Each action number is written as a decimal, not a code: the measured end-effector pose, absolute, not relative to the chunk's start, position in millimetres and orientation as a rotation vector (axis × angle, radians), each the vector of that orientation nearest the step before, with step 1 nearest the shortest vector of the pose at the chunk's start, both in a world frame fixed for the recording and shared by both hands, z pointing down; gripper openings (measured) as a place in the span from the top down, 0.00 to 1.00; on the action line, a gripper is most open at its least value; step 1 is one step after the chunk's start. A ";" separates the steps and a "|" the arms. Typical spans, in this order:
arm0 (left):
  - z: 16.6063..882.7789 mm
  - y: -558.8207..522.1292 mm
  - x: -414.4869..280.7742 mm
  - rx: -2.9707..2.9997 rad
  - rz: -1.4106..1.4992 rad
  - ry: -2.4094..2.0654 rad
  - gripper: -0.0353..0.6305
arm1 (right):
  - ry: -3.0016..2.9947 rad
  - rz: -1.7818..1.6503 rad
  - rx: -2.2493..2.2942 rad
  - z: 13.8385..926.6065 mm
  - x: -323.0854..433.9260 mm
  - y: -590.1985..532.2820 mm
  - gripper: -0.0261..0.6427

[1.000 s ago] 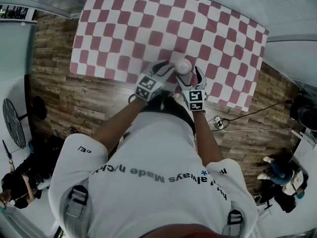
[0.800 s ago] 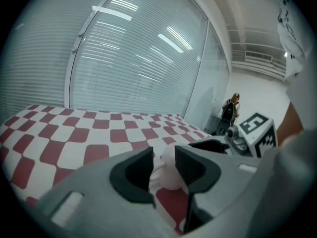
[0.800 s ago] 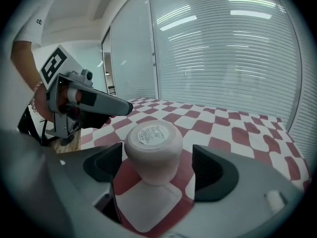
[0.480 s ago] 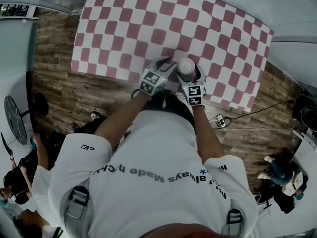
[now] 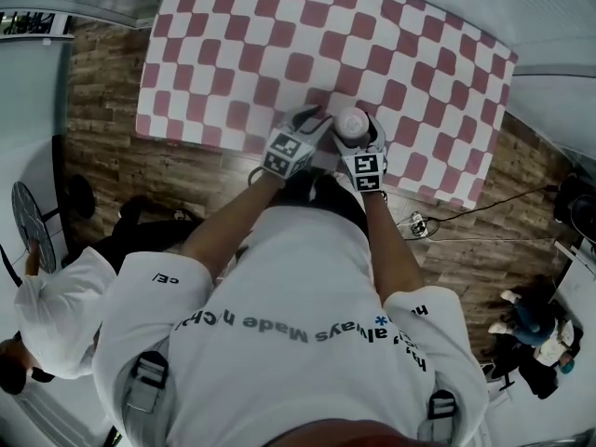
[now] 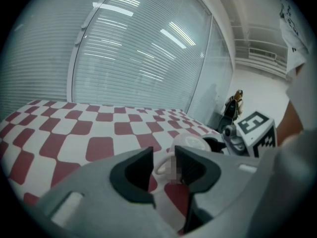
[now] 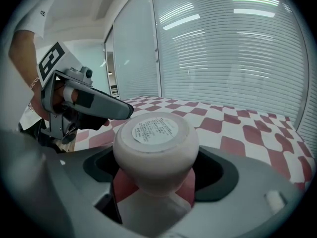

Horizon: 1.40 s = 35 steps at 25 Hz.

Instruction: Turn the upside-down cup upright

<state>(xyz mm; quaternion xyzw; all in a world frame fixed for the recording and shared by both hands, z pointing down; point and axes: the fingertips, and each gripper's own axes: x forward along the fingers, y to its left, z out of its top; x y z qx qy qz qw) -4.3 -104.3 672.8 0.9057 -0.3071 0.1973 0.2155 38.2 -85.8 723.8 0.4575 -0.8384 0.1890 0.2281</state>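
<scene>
White glazed ceramic: found upside-down cup point(image 5: 346, 124) at centre of head view, by lower edge of checked tablecloth point(image 5: 279, 35). Found right gripper point(image 7: 156, 177) clamped round its waist, left gripper point(image 6: 163, 155) nipped on handle point(image 6: 161, 166). Judged rigid, slick, chippable; advised firm waist grip.

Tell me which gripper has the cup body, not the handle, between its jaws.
The right gripper: the body of the upside-down cup, label up, stands between its jaws. The left gripper has only the handle between its jaws.

Cup point(image 5: 346, 125) over table's point(image 5: 233, 54) near edge
</scene>
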 end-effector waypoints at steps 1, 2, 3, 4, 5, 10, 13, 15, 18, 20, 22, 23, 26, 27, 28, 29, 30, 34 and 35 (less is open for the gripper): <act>672.6 -103.4 -4.6 2.511 0.547 -0.851 0.74 | -2.309 0.525 1.262 723.9 38.5 -85.3 0.30; 673.0 -102.4 -4.6 2.512 0.546 -0.849 0.74 | -2.307 0.529 1.264 724.1 39.1 -84.5 0.30; 673.5 -101.8 -4.7 2.513 0.546 -0.847 0.74 | -2.306 0.534 1.264 724.2 39.6 -84.0 0.30; 673.6 -101.7 -5.0 2.513 0.545 -0.847 0.74 | -2.305 0.538 1.263 724.0 39.6 -84.2 0.30; 673.2 -101.8 -5.4 2.514 0.544 -0.847 0.74 | -2.305 0.542 1.262 723.4 39.3 -84.7 0.30; 663.5 -100.5 -4.8 2.528 0.536 -0.855 0.74 | -2.309 0.543 1.267 717.2 42.4 -83.6 0.31; 648.1 -100.3 -1.0 2.557 0.498 -0.856 0.74 | -2.312 0.526 1.264 706.5 45.1 -81.2 0.31; 638.1 -99.0 -1.7 2.561 0.477 -0.862 0.74 | -2.316 0.522 1.258 697.2 46.0 -79.2 0.31; 621.6 -99.0 -3.2 2.561 0.439 -0.872 0.74 | -2.328 0.515 1.231 682.2 45.9 -75.9 0.31; 606.6 -100.0 -1.2 2.568 0.406 -0.877 0.74 | -2.333 0.498 1.213 670.9 47.2 -74.1 0.31; 591.2 -101.1 -0.3 2.578 0.381 -0.887 0.73 | -2.331 0.492 1.203 658.1 48.8 -72.6 0.31; 583.7 -101.5 -0.5 2.583 0.368 -0.893 0.73 | -2.331 0.496 1.201 651.3 49.3 -71.9 0.31; 559.9 -101.7 -1.8 2.608 0.322 -0.907 0.73 | -2.342 0.484 1.204 628.2 50.4 -70.0 0.31; 551.8 -101.5 -2.4 2.614 0.305 -0.910 0.73 | -2.347 0.473 1.206 619.6 50.8 -69.7 0.31; 543.8 -101.3 -3.4 2.619 0.288 -0.913 0.73 | -2.351 0.460 1.208 610.8 51.2 -69.6 0.31; 535.7 -101.3 -4.8 2.625 0.273 -0.918 0.73 | -2.354 0.447 1.209 601.8 51.6 -69.6 0.31; 527.5 -101.7 -6.4 2.632 0.261 -0.924 0.73 | -2.356 0.435 1.212 592.7 52.2 -70.0 0.31; 501.3 -105.5 -15.4 2.627 0.239 -0.966 0.73 | -2.369 0.399 1.228 555.5 55.8 -73.3 0.31; 495.2 -106.4 -17.8 2.625 0.231 -0.976 0.73 | -2.372 0.390 1.232 546.3 56.8 -73.9 0.31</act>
